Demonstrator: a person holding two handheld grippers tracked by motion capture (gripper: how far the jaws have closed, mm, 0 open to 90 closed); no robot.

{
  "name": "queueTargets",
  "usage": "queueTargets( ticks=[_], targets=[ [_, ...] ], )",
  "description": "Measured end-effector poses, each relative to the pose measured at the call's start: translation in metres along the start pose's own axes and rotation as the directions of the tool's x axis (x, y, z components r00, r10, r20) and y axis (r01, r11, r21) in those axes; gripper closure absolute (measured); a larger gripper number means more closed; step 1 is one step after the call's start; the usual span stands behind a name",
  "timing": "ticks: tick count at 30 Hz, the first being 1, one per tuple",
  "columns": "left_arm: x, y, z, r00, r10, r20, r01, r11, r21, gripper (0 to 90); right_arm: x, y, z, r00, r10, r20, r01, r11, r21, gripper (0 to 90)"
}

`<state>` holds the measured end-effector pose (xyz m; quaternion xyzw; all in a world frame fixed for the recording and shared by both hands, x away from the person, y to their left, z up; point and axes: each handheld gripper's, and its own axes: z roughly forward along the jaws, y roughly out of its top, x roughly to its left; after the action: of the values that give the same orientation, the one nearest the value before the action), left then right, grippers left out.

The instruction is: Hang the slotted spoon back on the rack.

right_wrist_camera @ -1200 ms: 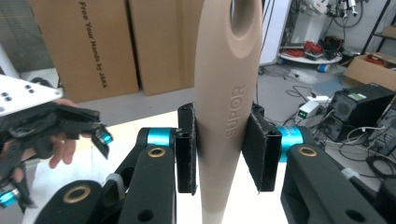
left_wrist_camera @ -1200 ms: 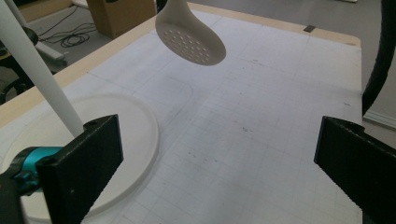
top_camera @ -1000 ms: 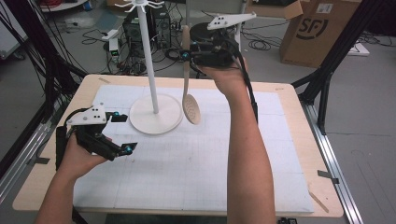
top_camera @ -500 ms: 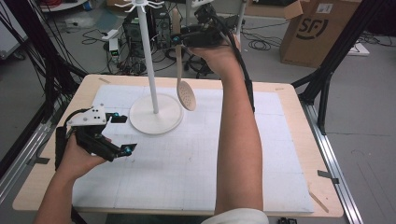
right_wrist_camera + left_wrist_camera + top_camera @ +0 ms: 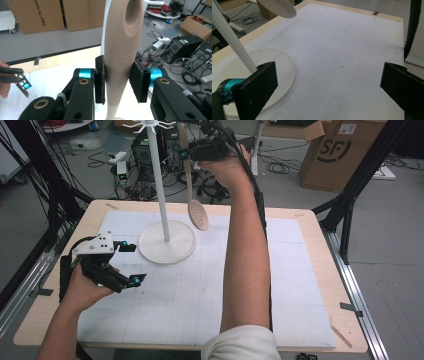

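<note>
A beige slotted spoon hangs head down above the table, and my right gripper is shut on its handle high up beside the top of the white hook stand. In the right gripper view both pads press the handle, whose hanging hole sits above the jaws of the right gripper. My left gripper stands open and empty low over the mat, left of the stand's round base. The left gripper view has the left gripper open wide, the spoon's head above and the base at left.
A white gridded mat covers the wooden table. Black frame posts flank the table. Cardboard boxes, cables and computer gear lie on the floor behind.
My right gripper has carried the spoon up and to the left, closer to the stand's top. The left gripper has stayed where it was.
</note>
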<state>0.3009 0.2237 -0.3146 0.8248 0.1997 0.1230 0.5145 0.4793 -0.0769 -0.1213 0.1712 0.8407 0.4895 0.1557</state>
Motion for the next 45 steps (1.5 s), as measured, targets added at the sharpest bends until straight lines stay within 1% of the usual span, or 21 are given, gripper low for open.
queueTargets(
  ticks=[3, 7, 10, 18, 19, 20, 24, 28, 29, 30, 34, 39, 42, 45],
  targets=[
    [0.001, -0.001, -0.001, 1.0000, 0.003, 0.000, -0.003, 1.0000, 0.001, 1.7, 0.000, 0.005, 0.005, 0.9999, -0.002, 0.011, 0.002, 1.000, 0.002, 68.0],
    [0.000, -0.001, -0.002, 1.0000, -0.003, -0.002, 0.003, 1.0000, -0.005, 1.8, -0.004, 0.004, 0.009, 0.9997, 0.014, 0.021, -0.014, 1.000, 0.007, 68.0],
    [0.001, -0.001, -0.002, 1.0000, 0.002, 0.000, -0.002, 1.0000, -0.004, 1.7, -0.006, 0.003, 0.013, 0.9994, 0.021, 0.028, -0.022, 1.000, 0.019, 68.1],
    [0.002, -0.002, -0.002, 1.0000, -0.005, -0.001, 0.005, 1.0000, -0.007, 1.7, -0.006, 0.008, 0.021, 0.9995, 0.016, 0.027, -0.017, 1.000, 0.016, 68.0],
    [0.003, -0.002, -0.003, 1.0000, -0.003, -0.002, 0.003, 1.0000, -0.005, 1.7, -0.006, 0.008, 0.022, 0.9996, 0.010, 0.026, -0.010, 1.000, 0.015, 68.0],
    [0.002, -0.002, -0.003, 1.0000, -0.009, -0.003, 0.009, 0.9999, -0.008, 1.8, -0.006, 0.009, 0.022, 0.9996, 0.018, 0.023, -0.019, 1.000, 0.019, 68.1],
    [0.003, -0.003, -0.004, 1.0000, -0.005, -0.004, 0.005, 1.0000, -0.007, 1.7, -0.003, 0.011, 0.026, 0.9998, 0.000, 0.020, -0.001, 1.000, 0.030, 68.0],
    [0.002, -0.003, -0.003, 1.0000, -0.009, 0.000, 0.009, 0.9999, -0.009, 1.7, 0.002, 0.016, 0.030, 0.9999, -0.007, 0.012, 0.006, 0.999, 0.042, 68.0],
    [0.002, -0.003, -0.003, 1.0000, -0.004, 0.001, 0.004, 1.0000, -0.006, 1.8, 0.003, 0.017, 0.031, 0.9999, -0.009, 0.013, 0.009, 0.999, 0.044, 68.0],
    [0.002, -0.003, -0.003, 1.0000, -0.004, 0.000, 0.004, 1.0000, -0.007, 1.7, 0.004, 0.018, 0.033, 0.9998, -0.011, 0.014, 0.011, 0.999, 0.045, 68.0],
    [0.002, -0.003, -0.004, 1.0000, -0.006, -0.001, 0.006, 1.0000, -0.006, 1.7, 0.004, 0.019, 0.035, 0.9995, 0.007, 0.030, -0.008, 0.998, 0.056, 68.1],
    [0.003, -0.004, -0.004, 1.0000, -0.009, 0.001, 0.009, 0.9999, -0.007, 1.7, 0.004, 0.020, 0.039, 0.9987, 0.006, 0.050, -0.010, 0.997, 0.074, 68.1],
    [0.003, -0.004, -0.004, 1.0000, -0.006, -0.001, 0.006, 1.0000, -0.006, 1.7, 0.005, 0.020, 0.043, 0.9986, 0.014, 0.052, -0.018, 0.997, 0.081, 68.0],
    [0.003, -0.004, -0.005, 1.0000, -0.006, 0.000, 0.006, 0.9999, -0.008, 1.7, 0.005, 0.020, 0.044, 0.9981, 0.015, 0.060, -0.020, 0.997, 0.075, 67.2]
  ],
)
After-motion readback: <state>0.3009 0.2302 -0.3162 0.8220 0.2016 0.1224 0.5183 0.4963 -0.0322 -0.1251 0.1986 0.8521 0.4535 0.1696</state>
